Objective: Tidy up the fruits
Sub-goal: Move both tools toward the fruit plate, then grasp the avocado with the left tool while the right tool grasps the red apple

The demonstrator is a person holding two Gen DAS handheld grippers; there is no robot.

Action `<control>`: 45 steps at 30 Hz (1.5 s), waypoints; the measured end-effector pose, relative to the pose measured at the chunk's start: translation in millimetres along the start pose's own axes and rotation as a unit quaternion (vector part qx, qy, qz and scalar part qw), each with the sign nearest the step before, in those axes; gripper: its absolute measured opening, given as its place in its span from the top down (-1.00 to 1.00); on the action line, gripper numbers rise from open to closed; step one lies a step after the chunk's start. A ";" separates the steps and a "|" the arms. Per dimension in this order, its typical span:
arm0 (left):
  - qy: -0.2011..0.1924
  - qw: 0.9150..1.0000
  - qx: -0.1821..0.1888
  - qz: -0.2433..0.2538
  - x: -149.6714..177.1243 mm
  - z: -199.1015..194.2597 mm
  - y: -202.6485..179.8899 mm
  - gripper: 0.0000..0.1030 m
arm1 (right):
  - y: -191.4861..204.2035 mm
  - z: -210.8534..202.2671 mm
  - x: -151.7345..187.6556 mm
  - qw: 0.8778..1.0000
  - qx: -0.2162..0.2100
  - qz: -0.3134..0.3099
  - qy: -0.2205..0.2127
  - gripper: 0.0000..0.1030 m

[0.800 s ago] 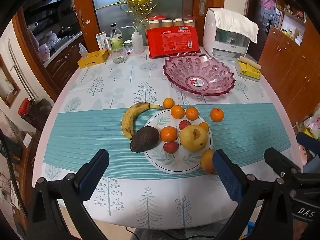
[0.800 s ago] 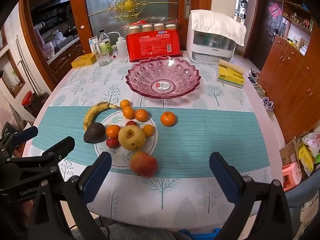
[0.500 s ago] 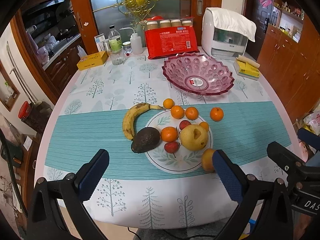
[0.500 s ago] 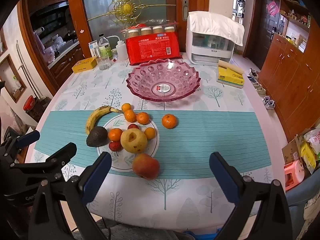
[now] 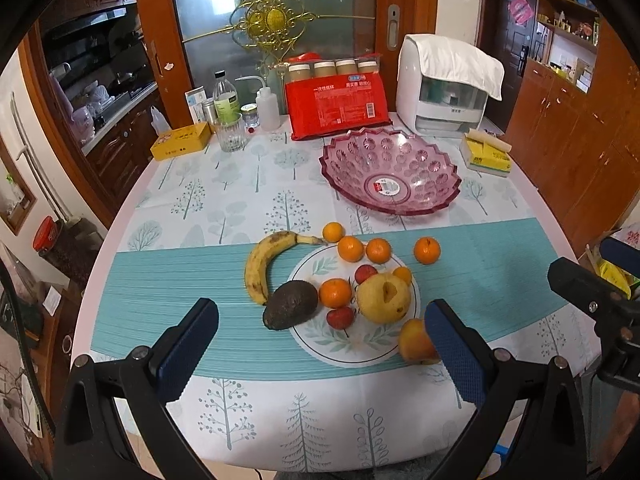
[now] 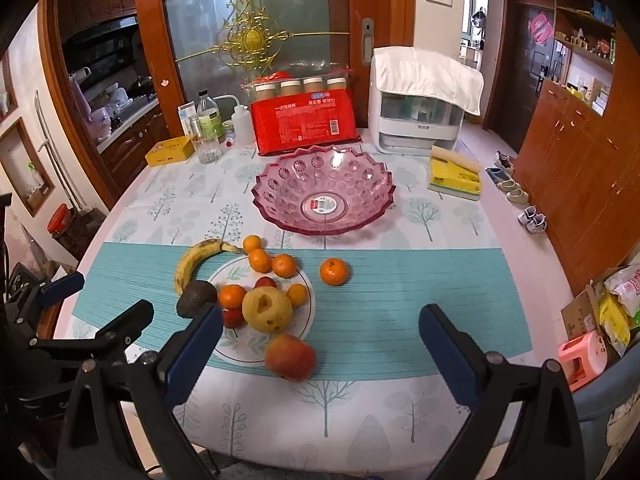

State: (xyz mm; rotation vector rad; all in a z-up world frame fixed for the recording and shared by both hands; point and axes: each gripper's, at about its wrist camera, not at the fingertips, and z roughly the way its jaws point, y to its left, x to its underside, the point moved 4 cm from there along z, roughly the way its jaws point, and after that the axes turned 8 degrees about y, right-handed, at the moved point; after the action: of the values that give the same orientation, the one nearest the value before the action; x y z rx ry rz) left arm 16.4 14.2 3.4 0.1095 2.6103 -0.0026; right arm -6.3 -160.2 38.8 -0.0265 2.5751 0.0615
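left gripper: we see jaws wide, holding nothing, above near table edge
right gripper: jaws wide, nothing held
fruits: we count banana, avocado, pear, oranges clustered on and around plate; apple at plate's near rim
lone orange: right of plate
pink bowl: behind fruit

Two high, side-by-side wrist views, shared fruit-strewn table.
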 end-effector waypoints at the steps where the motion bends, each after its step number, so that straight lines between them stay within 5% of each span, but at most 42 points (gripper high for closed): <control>1: 0.000 1.000 0.001 -0.001 -1.2 -0.5 0.1 -0.99 | 0.9 0.2 -0.9 1.000 -0.001 -0.004 0.005 -0.92; 22: 0.029 0.999 -0.016 -0.033 -3.2 13.3 11.4 -0.99 | -8.3 -1.8 -9.3 0.993 0.028 -0.112 -0.003 -0.92; 37: 0.043 0.997 -0.011 -0.059 23.7 43.4 24.8 -0.99 | -10.6 50.0 27.8 0.996 -0.035 -0.062 0.045 -0.84; 45: 0.068 0.995 -0.005 -0.077 34.9 81.7 50.3 -0.99 | 4.0 85.3 41.0 0.994 -0.029 -0.082 0.066 -0.77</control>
State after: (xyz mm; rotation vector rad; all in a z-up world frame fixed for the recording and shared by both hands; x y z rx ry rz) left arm 31.5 65.2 -83.8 -0.0996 2.7486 -0.0376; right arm 4.7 -152.3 -54.9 -0.2724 2.6913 0.0736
